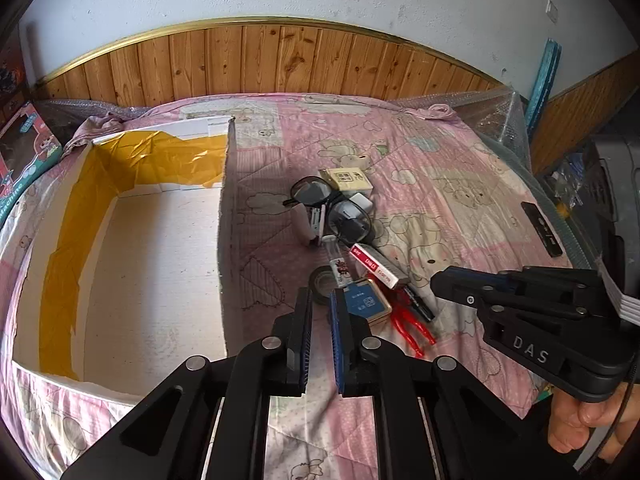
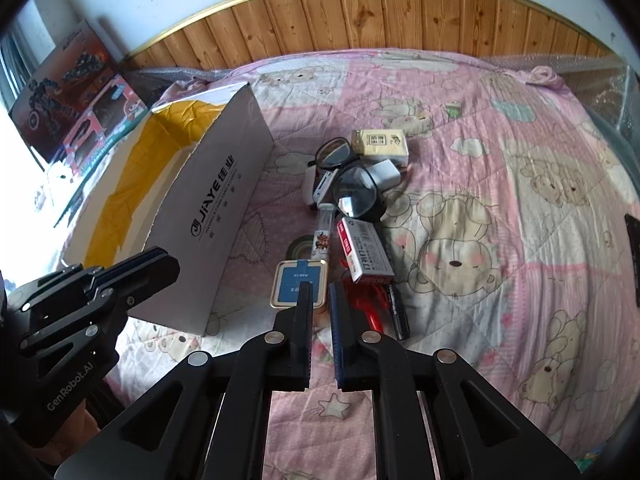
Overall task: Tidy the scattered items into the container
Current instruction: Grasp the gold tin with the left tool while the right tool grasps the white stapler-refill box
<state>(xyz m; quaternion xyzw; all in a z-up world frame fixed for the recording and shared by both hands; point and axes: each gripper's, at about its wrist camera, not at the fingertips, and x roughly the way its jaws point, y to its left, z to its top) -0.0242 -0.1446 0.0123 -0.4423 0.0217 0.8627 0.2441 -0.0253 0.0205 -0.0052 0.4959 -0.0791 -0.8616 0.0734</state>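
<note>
Your left gripper (image 1: 321, 300) and right gripper (image 2: 321, 292) (jaws narrowly apart, gripping nothing) hover near the blue tin (image 2: 300, 284); box (image 1: 132, 264) at nine o'clock.

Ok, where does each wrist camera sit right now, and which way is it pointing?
Left wrist: above the near edge of the bed, facing the headboard; open box to its left, item pile ahead; own left tongs, right tongs and a hand show.
Right wrist: further right, same heading; own right tongs, left tongs show.
Shared: box, blue tin, glasses.
</note>
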